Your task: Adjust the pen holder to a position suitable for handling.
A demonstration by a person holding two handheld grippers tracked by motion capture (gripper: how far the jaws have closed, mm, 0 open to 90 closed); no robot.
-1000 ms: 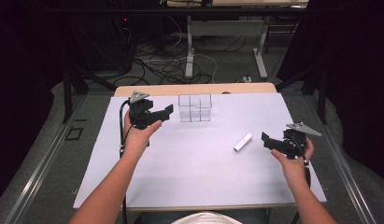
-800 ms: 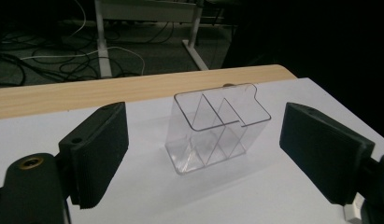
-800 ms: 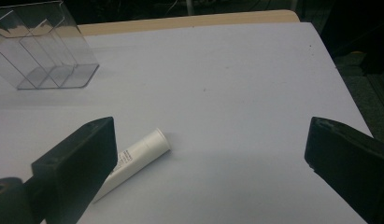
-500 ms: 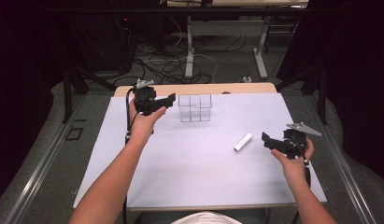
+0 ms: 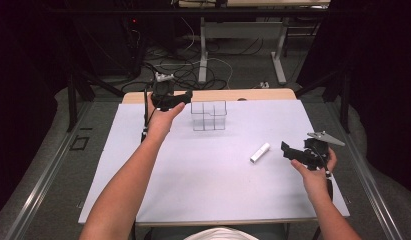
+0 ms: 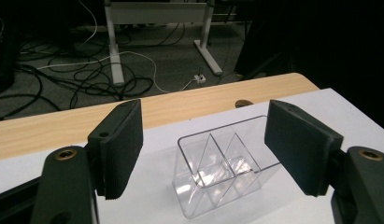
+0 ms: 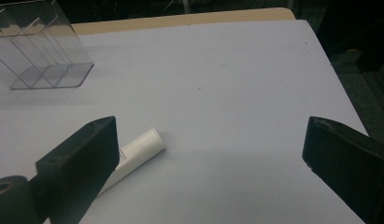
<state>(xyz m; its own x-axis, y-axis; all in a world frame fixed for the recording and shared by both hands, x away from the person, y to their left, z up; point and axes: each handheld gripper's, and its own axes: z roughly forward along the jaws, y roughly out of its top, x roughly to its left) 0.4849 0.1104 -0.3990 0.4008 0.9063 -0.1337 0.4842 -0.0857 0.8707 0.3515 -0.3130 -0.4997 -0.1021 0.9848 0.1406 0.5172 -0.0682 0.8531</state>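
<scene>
White sheet (image 5: 208,180) covers wooden table (image 5: 253,94); bare wood strip along table's far edge. Beyond table: tangled cables (image 5: 193,75) on grey floor, two white desk legs (image 5: 203,50) standing among them.

The bench (image 5: 208,190) is seen from above and behind in the high view. The clear divided box (image 6: 222,163) is faced closely from the left tool's camera, and it is shared, farther off, with the right tool's camera (image 7: 40,46), aimed low across the bench.
</scene>
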